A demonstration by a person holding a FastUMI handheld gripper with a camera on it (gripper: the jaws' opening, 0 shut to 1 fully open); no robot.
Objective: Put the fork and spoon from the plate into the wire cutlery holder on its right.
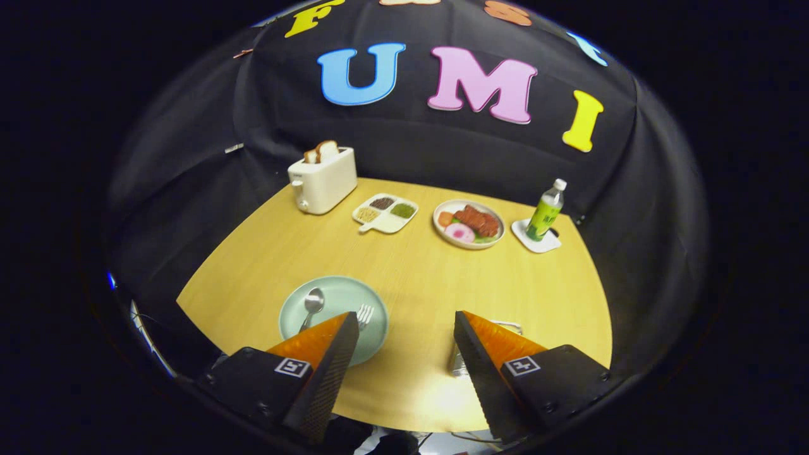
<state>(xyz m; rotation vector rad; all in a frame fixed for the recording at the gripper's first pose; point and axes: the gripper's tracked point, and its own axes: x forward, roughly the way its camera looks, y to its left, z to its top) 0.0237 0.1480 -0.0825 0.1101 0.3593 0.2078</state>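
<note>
We are holding the hand-held gripper (404, 319) spread wide over the tabletop (411, 278), pinching nothing. The spoon (311, 304) and fork (364, 314) are lying on the green plate (338, 294) beside our left finger, while the wire cutlery holder (505, 326) is peeking out behind our right finger.

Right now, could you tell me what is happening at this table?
A person is holding a two-finger tool above the near side of the wooden table, fingers wide apart and gripping nothing. The spoon and fork lie on the pale green plate, by the left finger. The wire cutlery holder, to the plate's right, peeks out behind the right finger. Beyond stand a toaster, a divided dish, a plate of food and a bottle.
</note>
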